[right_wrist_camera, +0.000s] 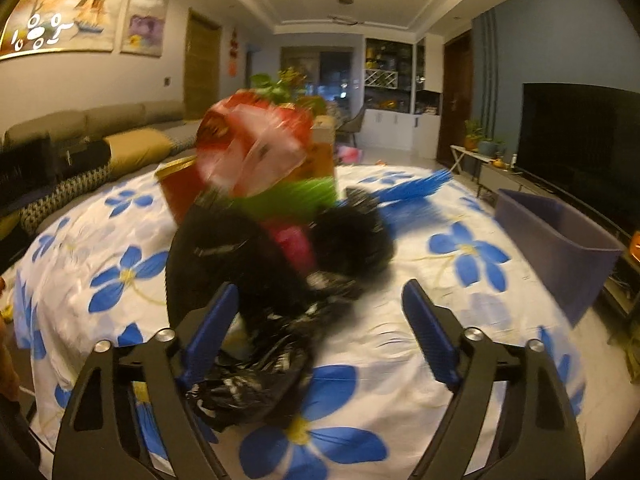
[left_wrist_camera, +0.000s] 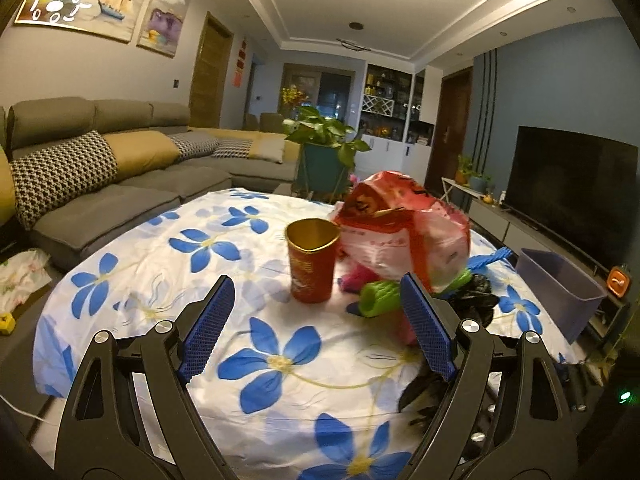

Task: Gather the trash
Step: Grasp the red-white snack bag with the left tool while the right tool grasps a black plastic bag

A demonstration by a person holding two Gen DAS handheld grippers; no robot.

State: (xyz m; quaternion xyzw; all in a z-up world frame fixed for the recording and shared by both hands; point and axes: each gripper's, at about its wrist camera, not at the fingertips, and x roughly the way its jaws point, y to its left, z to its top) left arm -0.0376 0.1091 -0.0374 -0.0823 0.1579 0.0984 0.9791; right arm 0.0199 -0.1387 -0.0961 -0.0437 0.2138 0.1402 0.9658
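A red paper cup [left_wrist_camera: 312,264] with a gold inside stands upright on the flowered tablecloth [left_wrist_camera: 160,280]. Behind and right of it is a heap of trash: a red-and-white plastic bag [left_wrist_camera: 404,232], a green wrapper [left_wrist_camera: 380,298], something pink [left_wrist_camera: 354,282] and a crumpled black bag [left_wrist_camera: 476,296]. My left gripper [left_wrist_camera: 316,282] is open, and the cup stands just beyond its fingertips, untouched. The right wrist view is blurred. My right gripper [right_wrist_camera: 320,290] is open over a crumpled black bag [right_wrist_camera: 256,380], which lies by its left finger [right_wrist_camera: 212,328]. The red bag [right_wrist_camera: 256,148] and green wrapper [right_wrist_camera: 288,200] are farther back.
A purple bin [left_wrist_camera: 560,292] [right_wrist_camera: 560,248] stands at the table's right edge. A blue feathery item [right_wrist_camera: 416,186] lies beyond the heap. A grey sofa [left_wrist_camera: 120,184] is to the left, a potted plant [left_wrist_camera: 328,148] behind the table and a television [left_wrist_camera: 572,192] to the right.
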